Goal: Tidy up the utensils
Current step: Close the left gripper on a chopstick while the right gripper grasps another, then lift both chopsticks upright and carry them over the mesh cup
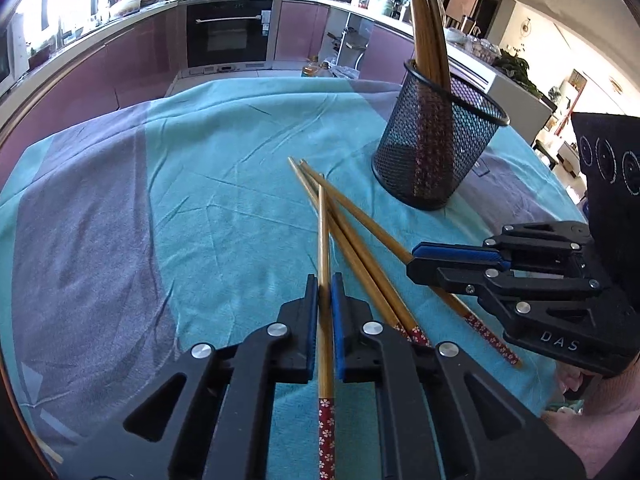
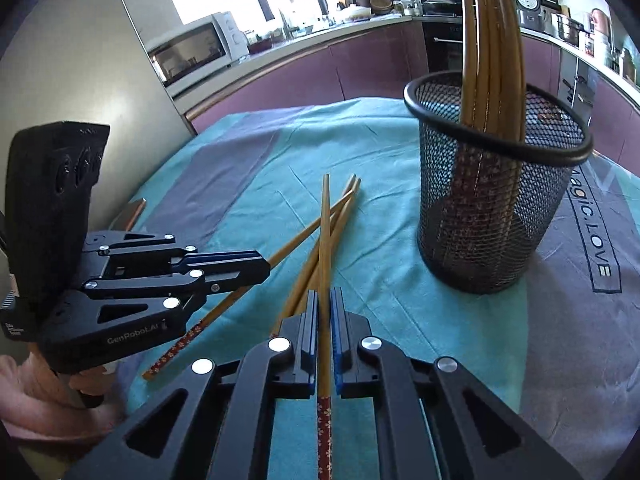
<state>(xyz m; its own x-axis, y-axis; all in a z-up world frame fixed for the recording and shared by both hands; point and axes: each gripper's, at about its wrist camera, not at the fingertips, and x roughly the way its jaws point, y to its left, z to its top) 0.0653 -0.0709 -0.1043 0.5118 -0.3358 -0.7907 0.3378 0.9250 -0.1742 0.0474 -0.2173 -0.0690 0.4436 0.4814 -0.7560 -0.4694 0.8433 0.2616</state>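
My left gripper (image 1: pixel 324 280) is shut on a bamboo chopstick (image 1: pixel 323 240) with a red flowered end, held just above the cloth. My right gripper (image 2: pixel 324 294) is shut on another such chopstick (image 2: pixel 325 232). Each gripper shows in the other's view: the right one (image 1: pixel 416 260) at the right, the left one (image 2: pixel 264 266) at the left. Three more chopsticks (image 1: pixel 360 248) lie crossed on the teal cloth between them, also in the right wrist view (image 2: pixel 304 276). A black mesh holder (image 1: pixel 436 140) with several upright chopsticks stands beyond, close in the right wrist view (image 2: pixel 492 200).
The table is covered by a teal and grey cloth (image 1: pixel 160 200). Purple kitchen cabinets and an oven (image 1: pixel 228 28) lie behind it. A microwave (image 2: pixel 192 48) sits on the counter and a grey fridge side (image 2: pixel 80 60) is near the table's left.
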